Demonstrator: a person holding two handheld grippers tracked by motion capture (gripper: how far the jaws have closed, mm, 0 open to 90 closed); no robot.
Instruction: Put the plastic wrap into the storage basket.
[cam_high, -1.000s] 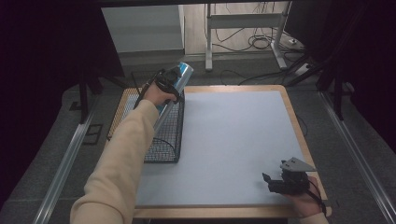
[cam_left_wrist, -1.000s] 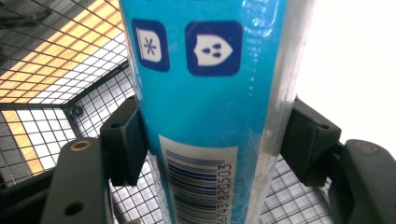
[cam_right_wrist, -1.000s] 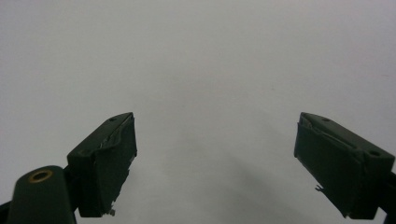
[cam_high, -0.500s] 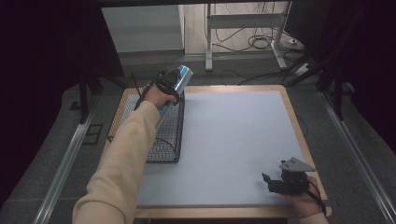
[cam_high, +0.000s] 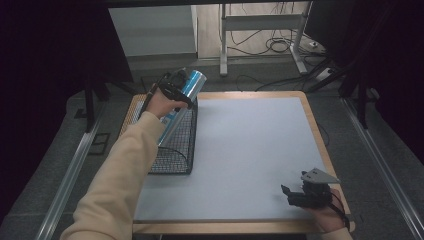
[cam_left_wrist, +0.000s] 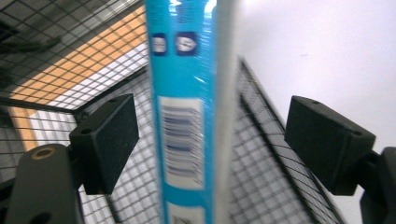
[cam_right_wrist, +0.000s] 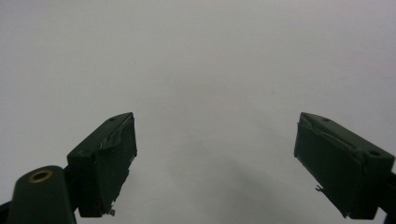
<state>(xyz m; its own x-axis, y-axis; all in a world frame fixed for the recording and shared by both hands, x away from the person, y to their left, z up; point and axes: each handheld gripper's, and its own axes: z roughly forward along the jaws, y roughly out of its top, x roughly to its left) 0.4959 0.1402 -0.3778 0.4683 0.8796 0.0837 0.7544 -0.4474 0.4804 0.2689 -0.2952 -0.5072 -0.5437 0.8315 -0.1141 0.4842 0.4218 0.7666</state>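
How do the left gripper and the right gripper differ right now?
The left gripper is up over the wire basket, its jaws just opened, with the blue package between them untouched; the right gripper sits low over the grey mat with nothing between its jaws. Both are open.

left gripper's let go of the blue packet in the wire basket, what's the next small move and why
Probably draw the left gripper straight back and up, away from the shiny blue flat packet. Its jaws have just been opening and now stand wide, pads clear of the packet between them, which leans on the black wire mesh basket. A straight retreat should avoid knocking it. The right gripper rests open on the grey table mat.
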